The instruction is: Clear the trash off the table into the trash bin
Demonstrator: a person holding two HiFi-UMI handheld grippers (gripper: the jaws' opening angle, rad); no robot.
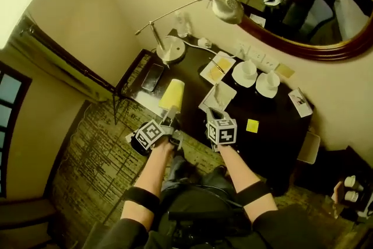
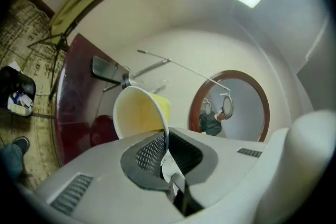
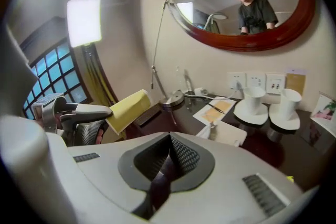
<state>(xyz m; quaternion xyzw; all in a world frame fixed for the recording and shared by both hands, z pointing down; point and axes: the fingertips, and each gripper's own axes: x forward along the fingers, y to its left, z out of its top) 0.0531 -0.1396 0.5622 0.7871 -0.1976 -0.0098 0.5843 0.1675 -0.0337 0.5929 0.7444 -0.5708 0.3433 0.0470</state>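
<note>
My left gripper [image 1: 170, 116] [image 2: 165, 149] is shut on the rim of a yellow paper cup [image 1: 172, 94] [image 2: 139, 113], which it holds tilted in the air near the table's front left corner. The right gripper view also shows this cup [image 3: 128, 110], pinched in the left gripper [image 3: 79, 113]. My right gripper [image 1: 214, 116] [image 3: 169, 152] hovers beside it over the dark table [image 1: 274, 131], shut, with nothing visible between its pads. A white napkin [image 1: 218, 96] and a small yellow note [image 1: 252, 126] lie on the table. A black trash bin [image 2: 18, 94] stands on the patterned floor to the left.
Two white cups on saucers [image 1: 245, 72] [image 1: 268, 81] stand at the back by the wall. A desk lamp [image 1: 171, 49], a paper with a yellow sheet [image 1: 217, 69] and a printed card [image 1: 300, 102] are also there. A round mirror [image 1: 326, 51] hangs above.
</note>
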